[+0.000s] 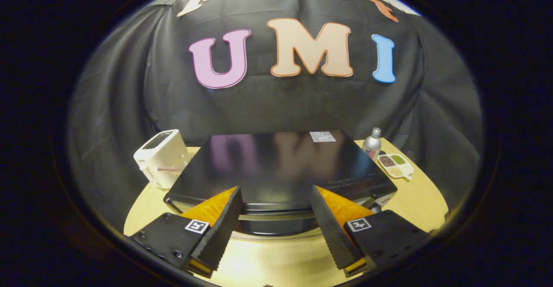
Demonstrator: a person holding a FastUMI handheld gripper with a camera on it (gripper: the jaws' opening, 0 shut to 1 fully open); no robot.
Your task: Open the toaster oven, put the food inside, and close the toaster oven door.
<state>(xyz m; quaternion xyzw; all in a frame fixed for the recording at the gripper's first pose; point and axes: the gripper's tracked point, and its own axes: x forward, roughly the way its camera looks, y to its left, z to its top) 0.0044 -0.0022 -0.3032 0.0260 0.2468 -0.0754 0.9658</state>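
A black toaster oven with a glossy flat top stands on the wooden table just ahead of my fingers. I look down on its top from above. Its door handle, a pale bar along the upper front edge, runs across the gap between my fingertips. My gripper is open, with one finger to each side of the handle's middle and neither pressing on it. The door looks shut. I cannot see any food near the fingers.
A white slot toaster stands to the left of the oven. On the right beyond the oven are a small silver bottle and a white divided dish holding small portions. Bare table lies below the fingers.
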